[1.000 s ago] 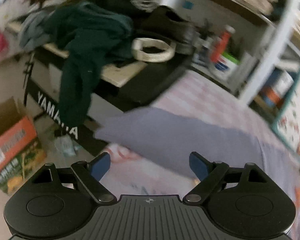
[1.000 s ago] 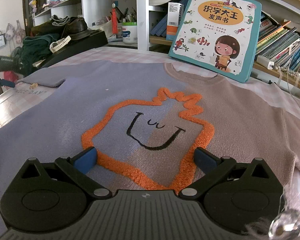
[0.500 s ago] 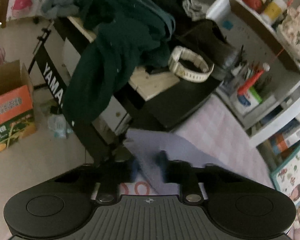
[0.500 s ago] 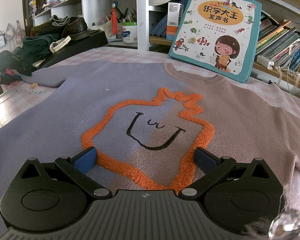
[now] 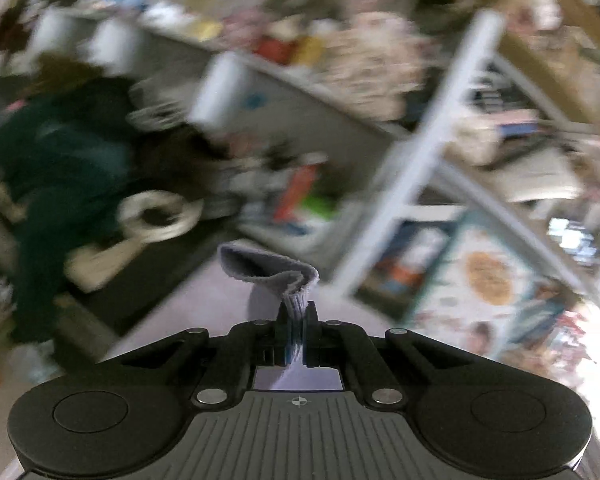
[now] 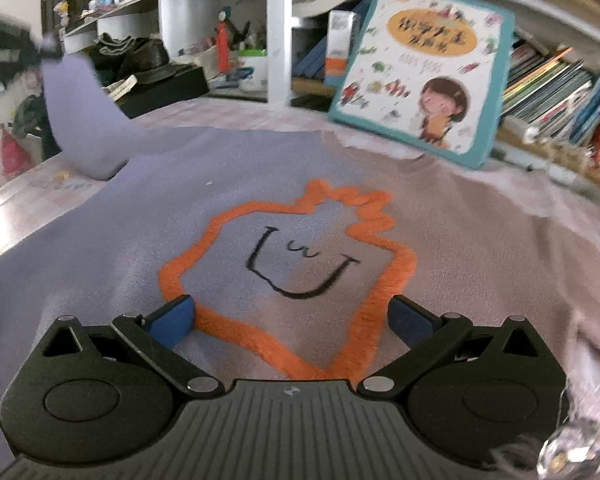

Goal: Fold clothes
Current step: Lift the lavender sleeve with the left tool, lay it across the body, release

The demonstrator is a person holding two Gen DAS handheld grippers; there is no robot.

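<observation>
A lilac and beige sweater (image 6: 148, 216) with an orange outlined face lies flat on the pink checked table (image 6: 40, 192). My left gripper (image 5: 296, 320) is shut on the ribbed cuff of the lilac sleeve (image 5: 276, 276), which curls above its fingers. In the right wrist view that left gripper (image 6: 44, 50) shows blurred at the far left, holding the sleeve (image 6: 84, 120) up off the table. My right gripper (image 6: 292, 320) hovers open over the sweater's front, with nothing between its blue pads.
A children's book (image 6: 424, 76) leans on the shelf behind the sweater's collar. Shelves of books (image 6: 552, 88) run along the back. At the left stands a black keyboard with dark green clothes (image 5: 60, 168), a white band (image 5: 156, 216) and shoes (image 6: 140, 56).
My left gripper closed on the sleeve cuff and lifted it off the table, swinging up. The right gripper stayed over the sweater, still open.
</observation>
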